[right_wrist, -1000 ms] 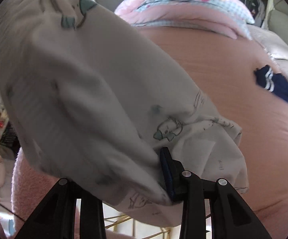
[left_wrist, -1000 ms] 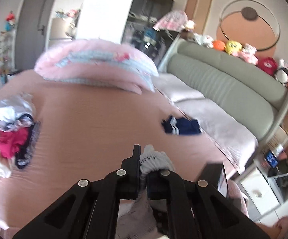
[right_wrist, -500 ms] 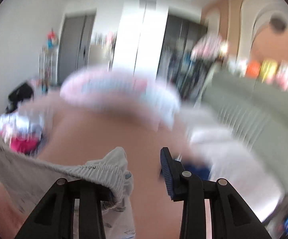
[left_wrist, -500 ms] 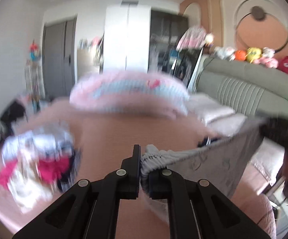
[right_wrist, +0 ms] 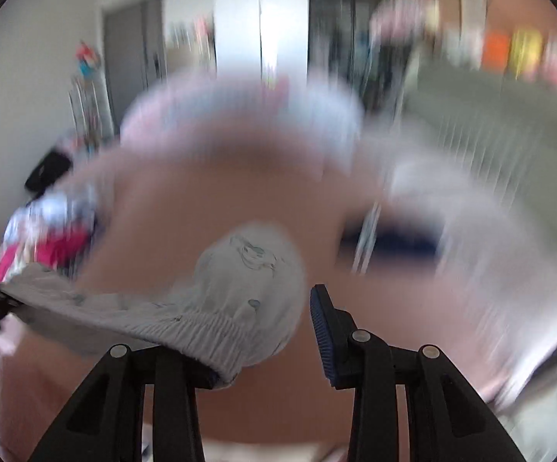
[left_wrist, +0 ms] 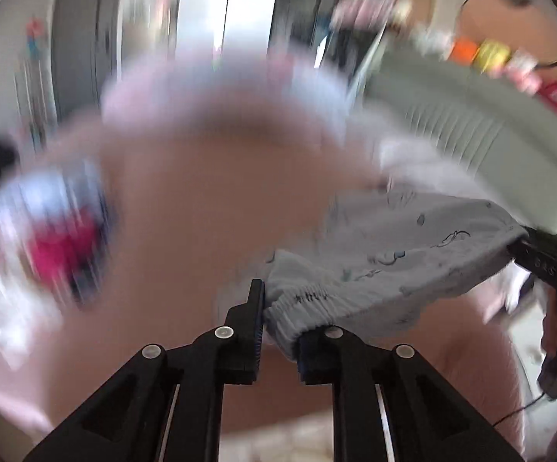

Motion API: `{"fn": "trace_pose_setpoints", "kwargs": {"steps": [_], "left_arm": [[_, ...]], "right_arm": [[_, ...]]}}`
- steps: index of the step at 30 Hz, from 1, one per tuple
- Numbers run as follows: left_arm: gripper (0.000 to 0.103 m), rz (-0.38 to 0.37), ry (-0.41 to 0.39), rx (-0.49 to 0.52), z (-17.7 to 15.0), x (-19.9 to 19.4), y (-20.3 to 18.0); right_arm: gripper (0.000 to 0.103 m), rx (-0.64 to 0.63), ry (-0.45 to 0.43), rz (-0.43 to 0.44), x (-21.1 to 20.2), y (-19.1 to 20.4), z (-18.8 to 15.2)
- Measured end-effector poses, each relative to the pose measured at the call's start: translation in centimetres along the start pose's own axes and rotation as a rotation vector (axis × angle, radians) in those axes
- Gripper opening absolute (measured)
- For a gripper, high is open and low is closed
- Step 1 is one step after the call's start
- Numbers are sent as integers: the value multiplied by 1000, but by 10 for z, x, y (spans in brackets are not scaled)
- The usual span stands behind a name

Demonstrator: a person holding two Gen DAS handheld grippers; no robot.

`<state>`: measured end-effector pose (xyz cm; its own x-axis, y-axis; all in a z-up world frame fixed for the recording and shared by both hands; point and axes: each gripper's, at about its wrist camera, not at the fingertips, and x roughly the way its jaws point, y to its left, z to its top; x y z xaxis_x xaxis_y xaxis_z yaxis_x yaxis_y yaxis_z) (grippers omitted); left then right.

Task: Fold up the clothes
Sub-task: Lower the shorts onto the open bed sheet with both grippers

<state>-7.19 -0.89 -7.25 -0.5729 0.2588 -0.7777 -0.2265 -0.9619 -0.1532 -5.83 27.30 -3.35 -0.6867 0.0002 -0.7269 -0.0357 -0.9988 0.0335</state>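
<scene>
The left gripper (left_wrist: 278, 331) has the bunched elastic waistband of the pale printed garment (left_wrist: 401, 254) between its jaws; they have just been opening a little, and the band fills the narrow gap. The right gripper (right_wrist: 263, 338) stands with a wide gap: the other end of the waistband lies over its left finger while the blue-padded right finger (right_wrist: 322, 331) is bare, so whether anything is pinched there is hard to tell. The garment hangs stretched between the two, at about three o'clock in the left view, above the pink bed (left_wrist: 201, 200). No fold shows in it yet, and the unsorted heap (left_wrist: 39, 231) at nine o'clock waits; only the navy item (right_wrist: 390, 238) farther off looks folded. Compared with a second ago, the cloth that draped the right camera is now pulled out flat.
</scene>
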Motion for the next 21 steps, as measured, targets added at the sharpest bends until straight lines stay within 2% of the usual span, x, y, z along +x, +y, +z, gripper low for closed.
{"fn": "trace_pose_setpoints", "kwargs": {"steps": [1, 3, 4, 6, 8, 12, 16, 18, 21], "left_arm": [[13, -6, 55, 0, -11, 16, 1], [13, -34, 172, 7, -33, 46, 4], [16, -37, 212, 10, -41, 57, 5], [26, -28, 266, 15, -51, 70, 9], [50, -5, 287, 17, -56, 77, 12], [52, 18, 230, 118, -53, 66, -2], [52, -54, 156, 292, -58, 50, -26], [52, -40, 127, 354, -58, 47, -37], [52, 4, 85, 388, -54, 43, -44]], "right_arm": [[36, 9, 72, 3, 22, 0, -23], [36, 3, 160, -3, 49, 2, -53], [36, 4, 183, 7, 54, 1, -62], [36, 25, 214, 35, 63, -1, -72], [36, 33, 230, 60, 64, -4, -78], [36, 30, 245, 66, 71, 2, -90], [36, 59, 227, 99, 53, 0, -94], [36, 81, 204, 119, 53, -3, -87], [36, 72, 172, 119, 49, -5, -73]]}}
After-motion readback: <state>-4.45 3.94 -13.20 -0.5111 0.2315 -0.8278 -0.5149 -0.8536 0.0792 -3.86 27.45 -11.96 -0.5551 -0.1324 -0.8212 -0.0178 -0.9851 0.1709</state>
